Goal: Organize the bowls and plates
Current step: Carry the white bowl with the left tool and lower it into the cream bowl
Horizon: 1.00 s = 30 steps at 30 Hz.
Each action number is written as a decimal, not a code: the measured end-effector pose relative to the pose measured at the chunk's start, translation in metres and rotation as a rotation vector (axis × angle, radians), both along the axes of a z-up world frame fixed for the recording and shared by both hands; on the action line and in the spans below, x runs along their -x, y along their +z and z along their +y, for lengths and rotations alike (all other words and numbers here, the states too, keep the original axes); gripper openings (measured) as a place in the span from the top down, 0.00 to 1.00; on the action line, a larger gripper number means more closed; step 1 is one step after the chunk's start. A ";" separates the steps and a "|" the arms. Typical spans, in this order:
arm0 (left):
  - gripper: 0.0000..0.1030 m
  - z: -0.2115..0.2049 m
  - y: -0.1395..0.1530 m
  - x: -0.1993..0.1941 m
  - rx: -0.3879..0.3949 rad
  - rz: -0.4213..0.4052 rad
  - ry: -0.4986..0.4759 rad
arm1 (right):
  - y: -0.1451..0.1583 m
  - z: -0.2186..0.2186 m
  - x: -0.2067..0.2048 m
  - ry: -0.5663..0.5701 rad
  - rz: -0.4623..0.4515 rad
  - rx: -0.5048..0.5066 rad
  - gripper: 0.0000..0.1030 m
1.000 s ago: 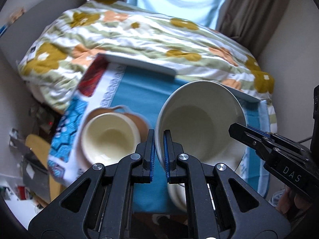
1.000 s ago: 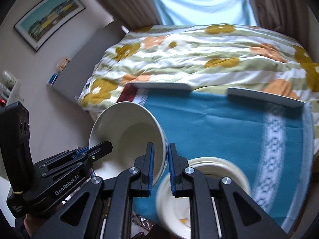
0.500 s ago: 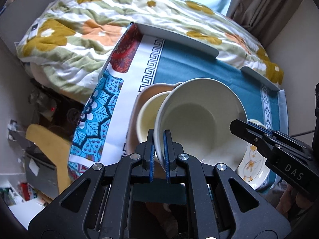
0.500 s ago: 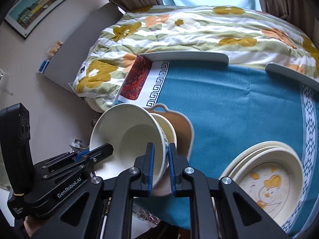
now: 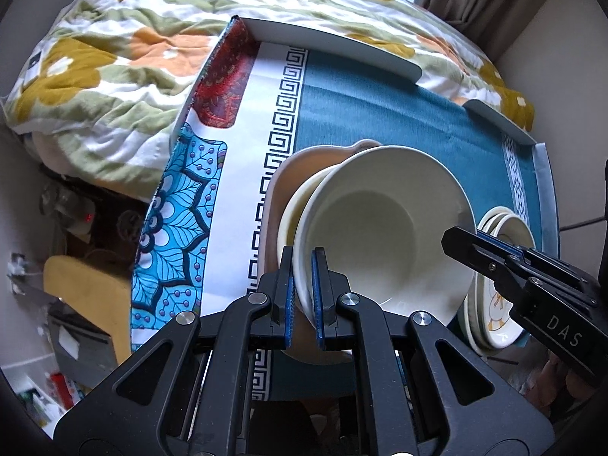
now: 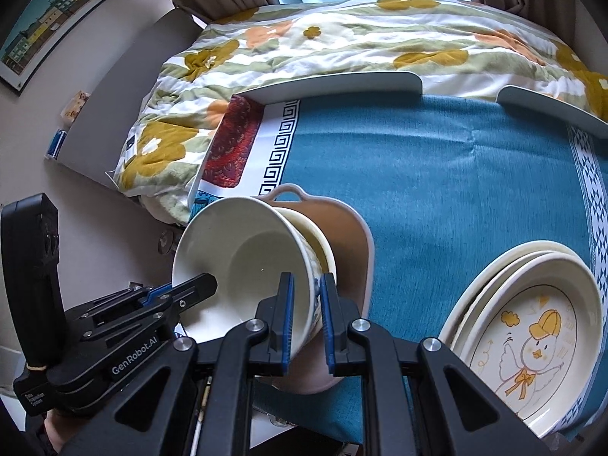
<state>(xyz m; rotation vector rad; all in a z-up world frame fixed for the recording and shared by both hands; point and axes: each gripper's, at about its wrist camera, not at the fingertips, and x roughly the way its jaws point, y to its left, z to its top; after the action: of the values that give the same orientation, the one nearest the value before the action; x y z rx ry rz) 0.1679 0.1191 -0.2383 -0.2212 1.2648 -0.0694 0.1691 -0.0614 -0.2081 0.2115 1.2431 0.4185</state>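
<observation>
Both grippers hold one large cream bowl (image 5: 380,243) by opposite rims. My left gripper (image 5: 302,288) is shut on its near rim. My right gripper (image 6: 307,319) is shut on the other rim; the bowl (image 6: 243,266) is tilted in that view. The bowl hangs over a smaller cream bowl (image 5: 294,205) that sits in a tan handled dish (image 6: 349,243); whether they touch I cannot tell. A stack of cream plates (image 6: 532,330) with a duck picture lies at the right and also shows in the left wrist view (image 5: 501,326).
The dishes stand on a table with a blue cloth (image 6: 437,174) and a patterned left border (image 5: 178,212). Raised grey edge rails (image 6: 334,83) run along the far side. A flowered quilt (image 6: 342,38) lies on the bed behind.
Both grippers have carried the large bowl left and down, from over the plate stack to over the smaller bowl in the tan dish. Both grips are unchanged.
</observation>
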 end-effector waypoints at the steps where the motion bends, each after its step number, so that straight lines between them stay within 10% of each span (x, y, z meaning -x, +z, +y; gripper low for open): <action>1: 0.94 0.000 -0.001 -0.001 -0.003 0.001 -0.004 | -0.001 0.001 0.000 -0.004 0.002 0.000 0.88; 30: 0.94 -0.006 0.008 -0.007 -0.108 -0.046 -0.076 | -0.001 -0.004 0.004 -0.041 0.001 -0.023 0.88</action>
<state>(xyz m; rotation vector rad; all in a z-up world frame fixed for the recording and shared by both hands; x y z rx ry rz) 0.1753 0.1128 -0.2305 -0.0778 1.2277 -0.0707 0.1653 -0.0659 -0.2091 0.2568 1.2334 0.3976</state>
